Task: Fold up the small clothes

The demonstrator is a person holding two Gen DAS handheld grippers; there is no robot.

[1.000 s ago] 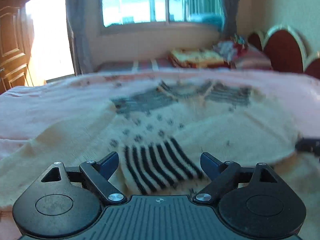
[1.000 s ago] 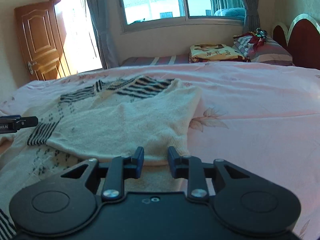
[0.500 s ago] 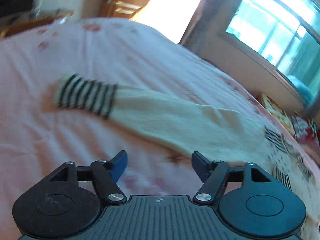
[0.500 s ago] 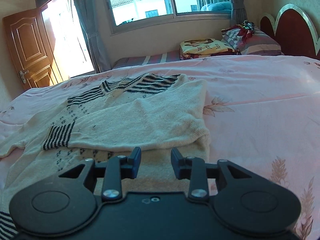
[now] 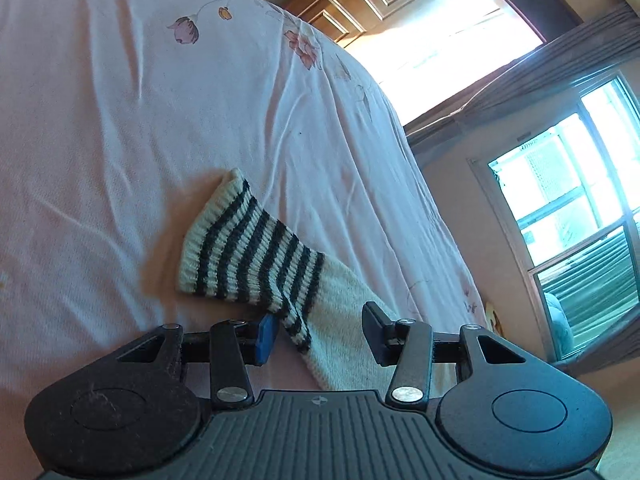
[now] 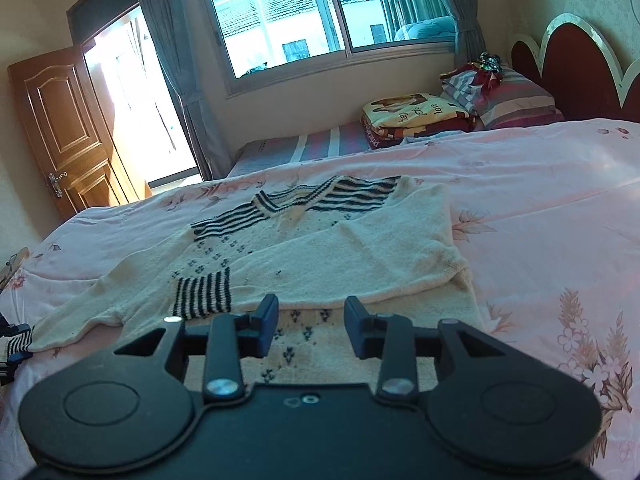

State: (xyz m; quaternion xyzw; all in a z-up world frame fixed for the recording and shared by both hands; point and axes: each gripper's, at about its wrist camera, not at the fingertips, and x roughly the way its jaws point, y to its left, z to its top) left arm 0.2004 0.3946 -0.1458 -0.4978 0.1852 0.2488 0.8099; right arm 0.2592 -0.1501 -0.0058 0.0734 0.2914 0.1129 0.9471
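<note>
A cream knitted sweater (image 6: 340, 248) with black stripes lies flat on the pink bed sheet (image 6: 540, 220). One sleeve is folded across its body, striped cuff (image 6: 204, 294) on the chest. The other sleeve (image 6: 100, 304) stretches out to the left. In the left wrist view that sleeve's striped cuff (image 5: 248, 248) lies on the sheet, and the sleeve runs between the fingers of my left gripper (image 5: 320, 332). Its jaws are closing, and the pads do not clearly press the knit. My right gripper (image 6: 312, 320) hovers over the sweater's hem, its jaws opening with nothing between them.
Folded blankets (image 6: 416, 116) and pillows (image 6: 508, 96) are stacked at the far side by a red headboard (image 6: 576, 76). A wooden door (image 6: 60, 136) stands open at the left, beside a curtained window (image 6: 320, 12). Bare pink sheet (image 5: 100, 120) surrounds the cuff.
My left gripper swung from over the sweater's body out to the stretched sleeve's cuff, rolling over as it went, and its jaws narrowed. My right gripper lifted and its jaws widened a little.
</note>
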